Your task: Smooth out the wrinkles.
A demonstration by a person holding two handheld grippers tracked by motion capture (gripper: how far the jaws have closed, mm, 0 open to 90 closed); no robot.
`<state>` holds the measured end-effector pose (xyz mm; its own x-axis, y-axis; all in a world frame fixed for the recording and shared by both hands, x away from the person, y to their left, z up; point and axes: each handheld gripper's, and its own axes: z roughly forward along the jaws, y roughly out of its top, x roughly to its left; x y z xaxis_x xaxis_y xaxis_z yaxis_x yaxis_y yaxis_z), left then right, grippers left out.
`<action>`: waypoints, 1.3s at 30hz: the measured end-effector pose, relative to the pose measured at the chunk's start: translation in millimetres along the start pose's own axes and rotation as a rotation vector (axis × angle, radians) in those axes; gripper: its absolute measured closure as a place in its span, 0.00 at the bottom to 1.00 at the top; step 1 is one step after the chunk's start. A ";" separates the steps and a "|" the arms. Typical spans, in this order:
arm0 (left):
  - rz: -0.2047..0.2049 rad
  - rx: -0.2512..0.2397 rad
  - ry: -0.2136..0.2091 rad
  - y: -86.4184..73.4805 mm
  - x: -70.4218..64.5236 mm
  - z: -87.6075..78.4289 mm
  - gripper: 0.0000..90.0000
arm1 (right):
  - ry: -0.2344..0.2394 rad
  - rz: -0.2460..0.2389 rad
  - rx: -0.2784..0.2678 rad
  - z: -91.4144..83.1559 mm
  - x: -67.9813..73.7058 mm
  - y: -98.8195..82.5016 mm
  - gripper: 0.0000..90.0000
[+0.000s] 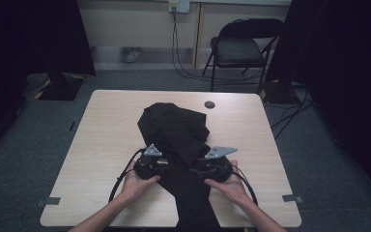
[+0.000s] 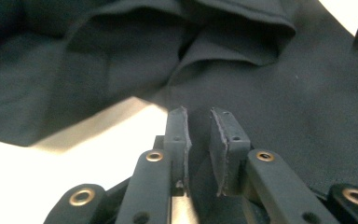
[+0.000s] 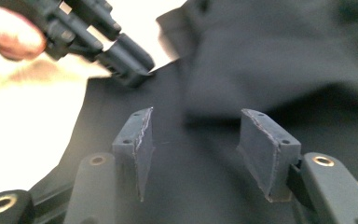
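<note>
A black garment (image 1: 176,128) lies bunched in the middle of the light wooden table (image 1: 106,135), and a narrow strip of it runs down to the front edge. My left gripper (image 1: 165,165) (image 2: 199,114) sits at the strip's left edge, its jaws drawn close with dark cloth (image 2: 270,93) filling the narrow gap. In the right gripper view the left gripper (image 3: 133,74) has its tips on that cloth edge. My right gripper (image 1: 196,169) (image 3: 196,116) hovers low over the cloth (image 3: 270,56) from the right, jaws wide apart and nothing pinched.
A small black disc (image 1: 209,104) lies on the table behind the garment. Tape marks (image 1: 52,200) sit at the front corners. Beyond the table stand a black folding chair (image 1: 241,46), a stand base (image 1: 60,86) and floor cables (image 1: 290,116).
</note>
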<state>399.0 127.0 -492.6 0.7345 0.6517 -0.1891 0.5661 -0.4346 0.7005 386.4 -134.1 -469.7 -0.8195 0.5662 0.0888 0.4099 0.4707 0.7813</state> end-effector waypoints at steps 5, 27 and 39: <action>-0.012 -0.010 -0.017 0.9 -4.3 1.3 0.72 | 0.008 -0.048 0.081 28.0 9.3 -6.2 0.47; -0.031 -0.067 0.033 3.4 3.5 -10.1 0.68 | -0.079 0.026 -0.125 -11.3 -15.8 15.2 1.00; -0.033 -0.034 -0.005 1.9 0.6 -2.9 0.82 | 0.004 -0.044 0.034 18.2 -5.2 -0.4 0.72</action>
<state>399.4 128.3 -489.3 0.7175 0.6622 -0.2162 0.5772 -0.3914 0.7167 397.8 -125.0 -481.8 -0.8387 0.5416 0.0569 0.3863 0.5181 0.7632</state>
